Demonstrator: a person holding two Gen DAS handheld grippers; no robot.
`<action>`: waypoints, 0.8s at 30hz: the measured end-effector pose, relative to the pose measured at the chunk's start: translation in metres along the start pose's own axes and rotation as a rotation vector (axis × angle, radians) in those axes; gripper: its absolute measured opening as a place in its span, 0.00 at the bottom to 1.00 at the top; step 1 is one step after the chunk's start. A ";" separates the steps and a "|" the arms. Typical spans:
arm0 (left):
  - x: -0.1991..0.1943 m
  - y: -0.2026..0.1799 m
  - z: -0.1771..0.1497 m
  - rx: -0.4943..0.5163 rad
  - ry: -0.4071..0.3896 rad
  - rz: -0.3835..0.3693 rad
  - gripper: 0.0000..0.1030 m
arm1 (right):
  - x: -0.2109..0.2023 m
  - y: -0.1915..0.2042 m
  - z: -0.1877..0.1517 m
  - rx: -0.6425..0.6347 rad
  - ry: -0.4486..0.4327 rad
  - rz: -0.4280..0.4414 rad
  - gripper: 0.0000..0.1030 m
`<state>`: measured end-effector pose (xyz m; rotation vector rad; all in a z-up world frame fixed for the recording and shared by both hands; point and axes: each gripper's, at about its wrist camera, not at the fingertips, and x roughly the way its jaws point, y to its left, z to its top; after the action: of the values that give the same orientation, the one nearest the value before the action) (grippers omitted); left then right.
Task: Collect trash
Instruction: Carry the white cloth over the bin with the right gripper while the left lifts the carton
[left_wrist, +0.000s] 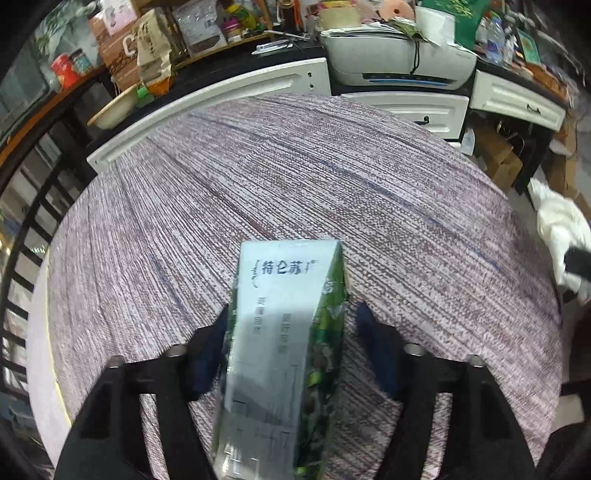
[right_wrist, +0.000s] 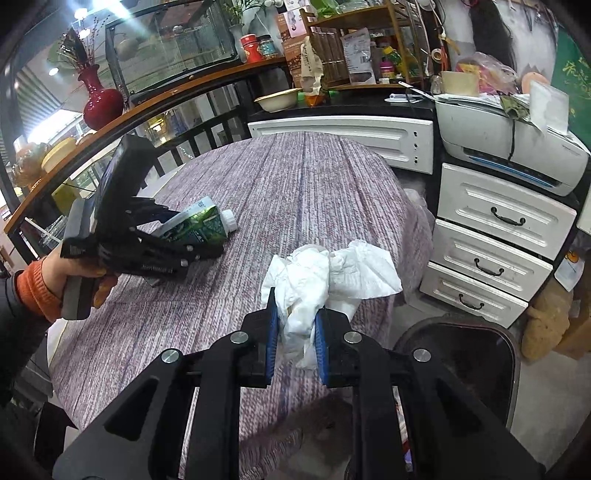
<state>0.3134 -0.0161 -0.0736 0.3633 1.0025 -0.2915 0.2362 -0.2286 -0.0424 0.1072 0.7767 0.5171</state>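
A green and white milk carton (left_wrist: 284, 343) lies between the fingers of my left gripper (left_wrist: 291, 317); the left pad touches it, while a gap shows at the right pad. In the right wrist view the carton (right_wrist: 197, 225), with a white cap, sits in that gripper just above the round table's mauve cloth (right_wrist: 295, 192). My right gripper (right_wrist: 295, 314) is shut on a crumpled white tissue (right_wrist: 317, 280) and holds it near the table's right edge. The tissue also shows at the far right of the left wrist view (left_wrist: 557, 229).
A dark round bin (right_wrist: 458, 354) stands on the floor right of the table, below my right gripper. White drawers (right_wrist: 495, 240) and a printer (right_wrist: 506, 136) stand behind it. A black counter (left_wrist: 236, 70) with clutter runs behind the table. A black railing (left_wrist: 22, 236) is at left.
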 end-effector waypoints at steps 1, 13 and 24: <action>0.000 0.000 -0.001 -0.016 0.006 -0.015 0.48 | -0.003 -0.002 -0.003 0.002 -0.002 -0.001 0.17; -0.064 -0.024 -0.034 -0.115 -0.162 -0.049 0.48 | -0.031 -0.005 -0.015 0.002 -0.062 -0.012 0.17; -0.133 -0.080 -0.068 -0.163 -0.363 -0.197 0.48 | -0.068 -0.013 -0.047 0.008 -0.122 -0.079 0.17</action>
<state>0.1614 -0.0500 -0.0054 0.0584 0.6982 -0.4336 0.1680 -0.2772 -0.0356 0.1135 0.6615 0.4288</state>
